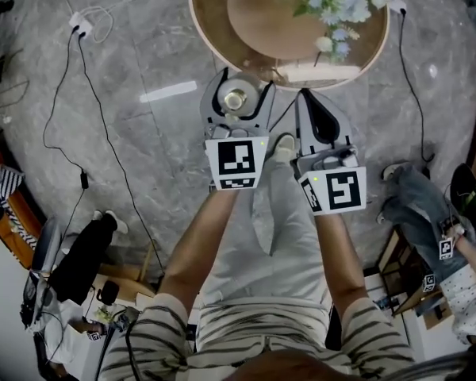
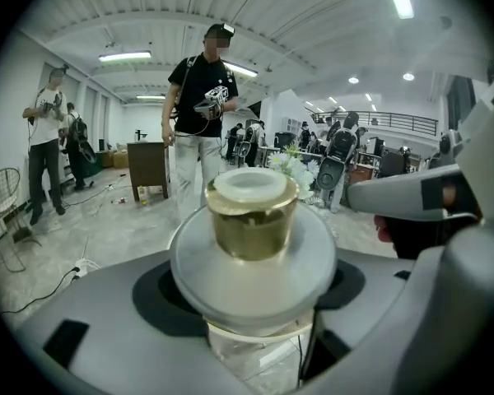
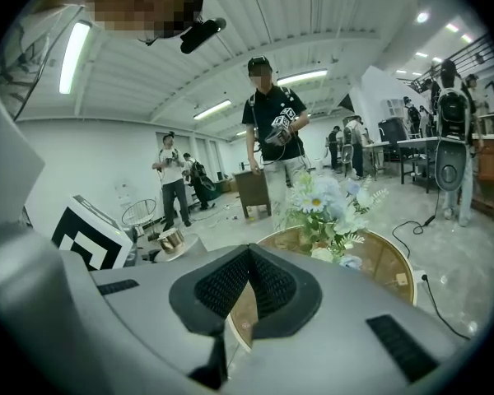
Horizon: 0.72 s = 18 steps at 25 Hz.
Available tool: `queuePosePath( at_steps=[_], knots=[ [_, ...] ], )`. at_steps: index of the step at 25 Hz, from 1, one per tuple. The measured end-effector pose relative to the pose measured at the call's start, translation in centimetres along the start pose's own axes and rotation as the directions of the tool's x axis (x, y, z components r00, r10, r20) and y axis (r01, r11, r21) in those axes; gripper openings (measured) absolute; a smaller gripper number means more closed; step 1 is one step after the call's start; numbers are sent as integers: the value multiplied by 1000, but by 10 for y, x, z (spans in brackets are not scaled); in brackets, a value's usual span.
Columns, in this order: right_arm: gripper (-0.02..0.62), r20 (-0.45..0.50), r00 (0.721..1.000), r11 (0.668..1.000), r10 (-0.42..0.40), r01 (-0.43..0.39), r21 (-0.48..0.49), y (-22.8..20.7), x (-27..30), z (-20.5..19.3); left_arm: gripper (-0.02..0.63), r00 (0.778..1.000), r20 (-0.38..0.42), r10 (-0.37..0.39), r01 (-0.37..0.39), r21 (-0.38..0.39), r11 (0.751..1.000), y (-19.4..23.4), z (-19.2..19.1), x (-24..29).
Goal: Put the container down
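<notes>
While the gold-capped jar point(image 2: 251, 225) sits clamped in our left tongs point(image 1: 237, 95) in mid-air, just under the round table point(image 1: 210, 30) rim at top centre, and our right tongs point(image 3: 249, 278) are pinched together empty, we'd say the put-down isn't done yet.

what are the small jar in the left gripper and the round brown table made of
The small round jar has a milky, matte, translucent body, so frosted glass or hard plastic; I can't tell which. Its gold collar shows mirror-like reflections: polished metal or metallised plastic. The round brown table looks like wood with a glossy, reflective near edge, maybe glass-covered.
</notes>
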State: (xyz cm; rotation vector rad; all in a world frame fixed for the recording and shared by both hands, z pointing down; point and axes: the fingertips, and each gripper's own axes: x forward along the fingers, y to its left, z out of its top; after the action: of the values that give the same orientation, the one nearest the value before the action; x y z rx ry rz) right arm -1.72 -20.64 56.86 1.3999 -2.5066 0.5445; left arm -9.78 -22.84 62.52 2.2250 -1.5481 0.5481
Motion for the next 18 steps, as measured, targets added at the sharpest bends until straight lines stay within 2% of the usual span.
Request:
queuePosePath(
  at_steps=[8, 18],
  knots=[
    [8, -20, 1000, 1000, -4, 4, 6, -13, 16, -22, 331, 1000, -14, 5, -5, 17, 1000, 14, -30, 50],
    [8, -46, 999, 999, -27, 28, 33, -25, 26, -54, 331, 999, -38, -22, 24, 67, 997, 17, -68, 106]
  ],
)
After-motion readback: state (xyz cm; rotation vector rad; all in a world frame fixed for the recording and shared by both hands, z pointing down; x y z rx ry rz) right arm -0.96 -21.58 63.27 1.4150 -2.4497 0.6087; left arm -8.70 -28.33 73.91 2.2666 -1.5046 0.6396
